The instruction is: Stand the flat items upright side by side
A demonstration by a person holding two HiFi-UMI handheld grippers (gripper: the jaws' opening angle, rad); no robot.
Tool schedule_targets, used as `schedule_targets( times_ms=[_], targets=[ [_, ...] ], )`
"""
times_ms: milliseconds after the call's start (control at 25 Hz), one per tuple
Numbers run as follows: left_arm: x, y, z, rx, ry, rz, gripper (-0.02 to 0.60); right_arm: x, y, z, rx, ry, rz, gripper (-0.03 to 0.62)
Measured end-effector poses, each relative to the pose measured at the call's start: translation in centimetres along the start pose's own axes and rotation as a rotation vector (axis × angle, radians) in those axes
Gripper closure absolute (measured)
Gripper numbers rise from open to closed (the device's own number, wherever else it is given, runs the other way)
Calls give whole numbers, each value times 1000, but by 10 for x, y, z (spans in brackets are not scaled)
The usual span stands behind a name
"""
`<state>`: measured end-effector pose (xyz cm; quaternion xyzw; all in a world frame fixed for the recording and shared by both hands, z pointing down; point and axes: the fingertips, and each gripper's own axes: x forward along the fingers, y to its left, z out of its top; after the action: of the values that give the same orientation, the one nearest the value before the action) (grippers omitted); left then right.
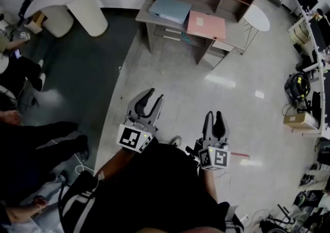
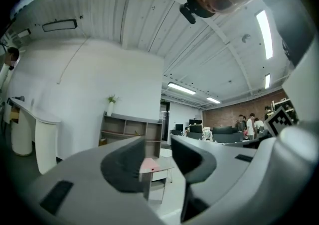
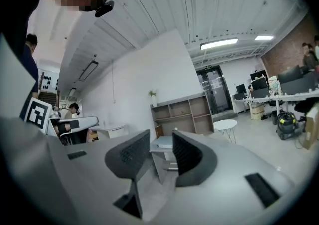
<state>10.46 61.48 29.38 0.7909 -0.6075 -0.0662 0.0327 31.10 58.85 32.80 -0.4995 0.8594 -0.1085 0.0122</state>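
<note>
The left gripper [image 1: 153, 96] and right gripper [image 1: 214, 115] are held level. The jaws of each are parted a little, and nothing is grasped between them. The blue folder [image 1: 170, 9] and pink folder [image 1: 206, 25] are found lying flat, just beside each other, on the desk [image 1: 146, 18], well ahead of both sets of fingertips.

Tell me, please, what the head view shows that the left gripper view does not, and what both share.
Only the head view: the blue folder lying flat on the desk. Only the left gripper view: the potted plant atop the shelf unit, and the ceiling lights. Both: the pink folder flat on the desk, the shelf unit behind it, and the left gripper, open and empty.
</note>
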Motion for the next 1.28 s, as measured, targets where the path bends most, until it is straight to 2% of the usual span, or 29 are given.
schedule_targets(
  times_ms=[40,80,200,360,600,1000,1280],
  targets=[
    [0,1,-6,-5,9,-15,370,1,1,-3,14,9,6,425],
    [0,2,-11,-5,22,-27,318,3,2,-6,21,20,11,418],
    [0,2,-18,-12,54,-31,318,3,3,-12,36,45,19,416],
    [-1,6,-17,-16,56,-29,318,5,7,-20,77,70,23,416],
    [-7,22,-19,-30,64,-47,318,16,24,-30,70,99,23,416],
    [-20,71,-27,-73,62,-94,318,48,56,-38,110,78,-35,416],
    [-4,94,-34,-56,58,-104,318,74,50,-48,151,97,-62,416]
  ],
)
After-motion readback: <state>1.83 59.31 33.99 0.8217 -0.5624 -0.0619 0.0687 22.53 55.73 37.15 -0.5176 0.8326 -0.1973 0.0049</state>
